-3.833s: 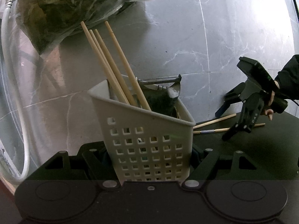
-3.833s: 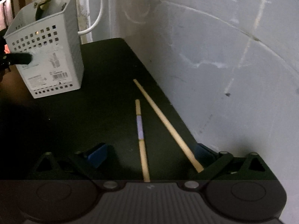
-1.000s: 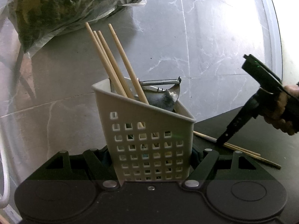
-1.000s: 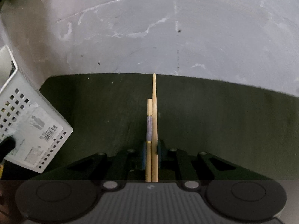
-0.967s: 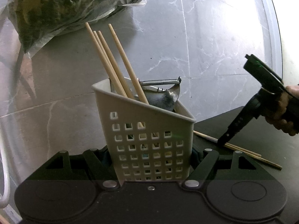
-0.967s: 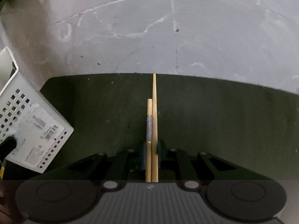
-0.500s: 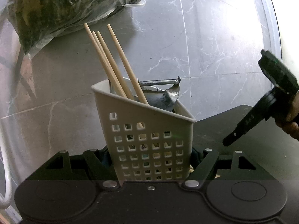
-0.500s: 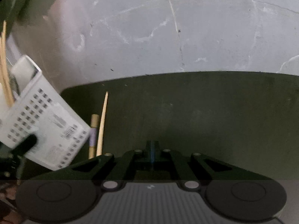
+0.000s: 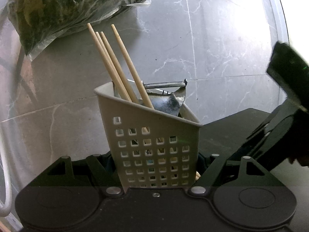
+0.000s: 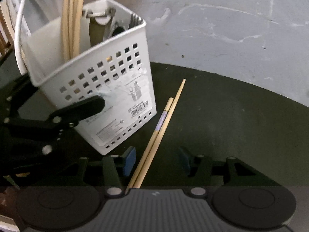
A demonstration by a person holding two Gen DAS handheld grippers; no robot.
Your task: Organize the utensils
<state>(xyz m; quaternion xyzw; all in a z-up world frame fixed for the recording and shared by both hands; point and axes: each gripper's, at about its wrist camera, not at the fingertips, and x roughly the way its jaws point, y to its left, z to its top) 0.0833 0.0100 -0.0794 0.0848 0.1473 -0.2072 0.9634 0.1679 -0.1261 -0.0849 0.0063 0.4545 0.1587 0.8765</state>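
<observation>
My left tongs [image 9: 154,166] pinch a white perforated utensil basket [image 9: 152,141] by its two sides, holding it tilted above the dark desk [image 9: 229,133]. In the right wrist view one black finger [image 10: 90,104] of those tongs presses flat against the basket's labelled wall, just beside the barcode sticker [image 10: 139,110].

Four wooden chopsticks [image 9: 117,65] lean out of the basket toward the upper left, tips spread slightly apart. Beside them in the same basket stand a metal peeler [image 9: 168,90], its blade bar lying across the top of the rim, and some dark-handled utensils too shadowed to name.

My right tongs [image 10: 156,160] are opening, the blue pads [image 10: 129,160] apart and pressing on nothing. Two loose chopsticks [image 10: 160,133] lie side by side on the desk between those pads, touching each other along their length. The shorter one carries a pale purple band; the longer one reaches farther toward the desk's rounded back edge. Their near ends run under the tongs' body and out of sight. The pair lies just beside the basket's lower corner, apart from it.

From the left wrist view, my right tongs show as a blurred black shape at the right edge, low and close over the desk. Beyond the desk lies a grey marble-veined floor [image 9: 212,48], with a clear plastic bag of dark leafy greens [image 9: 63,5] on it at the upper left. A white hose [image 10: 19,31] curves down behind the basket.
</observation>
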